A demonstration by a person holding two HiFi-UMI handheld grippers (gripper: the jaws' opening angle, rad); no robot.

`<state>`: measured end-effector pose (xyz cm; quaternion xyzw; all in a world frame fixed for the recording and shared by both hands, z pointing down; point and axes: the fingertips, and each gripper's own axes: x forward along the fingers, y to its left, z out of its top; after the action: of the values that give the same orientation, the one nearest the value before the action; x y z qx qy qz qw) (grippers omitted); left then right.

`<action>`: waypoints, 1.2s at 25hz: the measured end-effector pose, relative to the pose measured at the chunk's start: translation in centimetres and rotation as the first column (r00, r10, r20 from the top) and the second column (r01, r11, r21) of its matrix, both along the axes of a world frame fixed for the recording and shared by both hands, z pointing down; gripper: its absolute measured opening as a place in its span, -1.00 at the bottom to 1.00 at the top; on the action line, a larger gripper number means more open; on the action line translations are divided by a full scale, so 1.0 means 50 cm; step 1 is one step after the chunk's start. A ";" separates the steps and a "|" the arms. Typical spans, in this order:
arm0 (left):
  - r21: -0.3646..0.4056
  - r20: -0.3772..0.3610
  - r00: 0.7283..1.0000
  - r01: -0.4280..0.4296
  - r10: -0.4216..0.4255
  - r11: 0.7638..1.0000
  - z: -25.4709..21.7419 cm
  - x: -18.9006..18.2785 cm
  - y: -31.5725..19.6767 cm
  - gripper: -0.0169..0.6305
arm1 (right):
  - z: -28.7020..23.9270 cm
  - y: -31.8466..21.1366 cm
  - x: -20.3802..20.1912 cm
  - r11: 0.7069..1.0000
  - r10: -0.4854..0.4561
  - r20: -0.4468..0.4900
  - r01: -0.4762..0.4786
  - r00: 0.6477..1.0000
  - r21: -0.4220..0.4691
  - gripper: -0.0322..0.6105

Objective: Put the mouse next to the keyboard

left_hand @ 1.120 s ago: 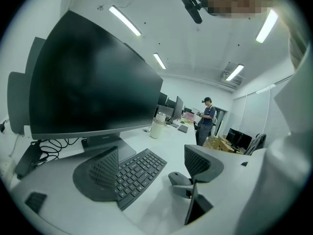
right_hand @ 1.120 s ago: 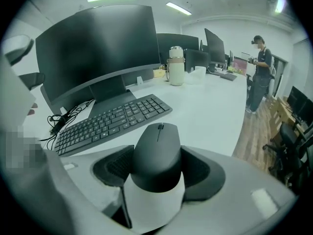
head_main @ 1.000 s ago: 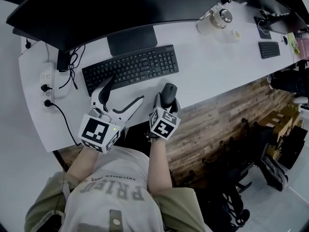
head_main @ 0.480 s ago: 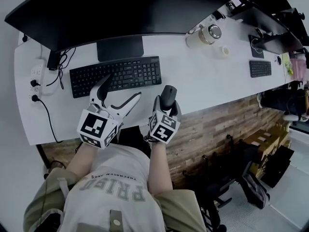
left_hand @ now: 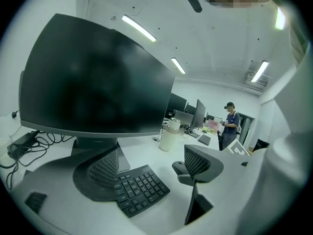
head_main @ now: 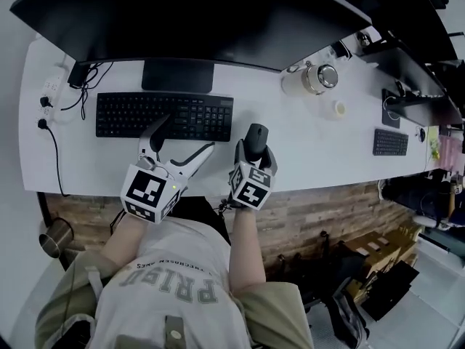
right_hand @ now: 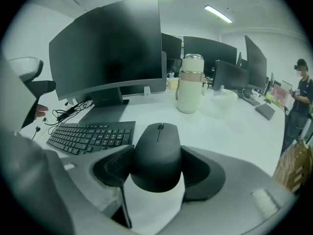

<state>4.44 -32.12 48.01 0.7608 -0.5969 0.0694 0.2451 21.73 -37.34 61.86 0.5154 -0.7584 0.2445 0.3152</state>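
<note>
In front of the monitor (head_main: 182, 20), on the left half of the white desk (head_main: 320, 147), the keyboard (head_main: 163, 116) lies parallel to the front edge. The left gripper (head_main: 190, 132) hovers over the keyboard's right front corner. Its jaws are spread wide with nothing between them except the keys beyond, and it takes no part in the carrying. Just right of the keyboard's right end, a little nearer the front edge, is the mouse (head_main: 256, 133). The pads of the right gripper (head_main: 254, 149) clamp it by its sides, and the jaws stand wide because the mouse's body fills them. The mouse therefore looks to be about where the task wants it, beside the keyboard with a narrow strip of bare desk between them. I cannot tell whether its underside touches the desk or hangs just above it. What seems left is to set it flat, release the jaws, and draw the gripper back toward the front edge without dragging the mouse along.
</note>
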 end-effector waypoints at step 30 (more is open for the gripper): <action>-0.035 0.005 0.994 0.108 -0.108 0.994 0.065 -0.006 -0.064 0.30 | 0.121 -0.144 -0.027 0.954 -0.287 0.042 0.289 0.957 -0.072 0.04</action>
<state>4.12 -35.30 51.28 0.7230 -0.6362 0.0678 0.2607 20.38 -44.56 67.89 0.3830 -0.8202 0.2330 0.3555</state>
